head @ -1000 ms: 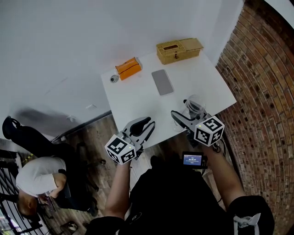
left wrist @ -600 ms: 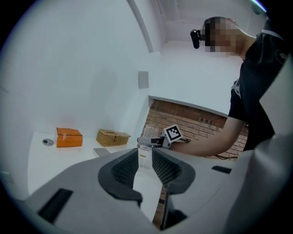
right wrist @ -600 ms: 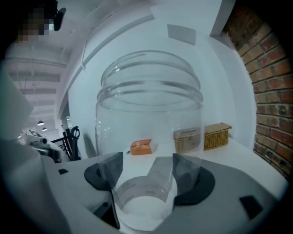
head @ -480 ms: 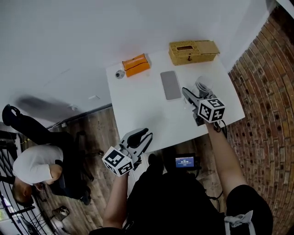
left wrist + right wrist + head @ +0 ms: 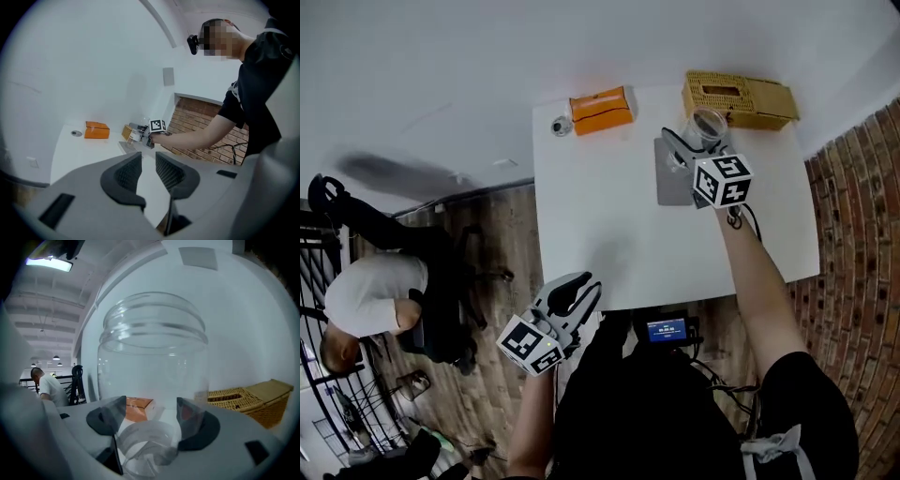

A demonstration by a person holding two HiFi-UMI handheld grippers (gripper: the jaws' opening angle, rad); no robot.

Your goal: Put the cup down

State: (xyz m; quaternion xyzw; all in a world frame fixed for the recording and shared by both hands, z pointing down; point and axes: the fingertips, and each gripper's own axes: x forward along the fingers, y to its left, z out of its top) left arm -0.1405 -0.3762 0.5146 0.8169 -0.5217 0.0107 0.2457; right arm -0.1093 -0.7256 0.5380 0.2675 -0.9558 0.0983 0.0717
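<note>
Cup [image 5: 705,127], clear, slick and likely fragile, is hanging just beside the wicker box [image 5: 739,98], the right hand-held gripper [image 5: 694,141] pinching its lower wall, the left hand-held gripper [image 5: 581,287] idling slightly spread.

Head view from high above, looking steeply down on the white table [image 5: 609,244], left gripper view low off the table's near left corner, facing far right across it, right gripper view level and pressed close behind the clear cup [image 5: 152,376], all three sharing the far-edge orange box [image 5: 601,110] and wicker box [image 5: 741,98]
</note>
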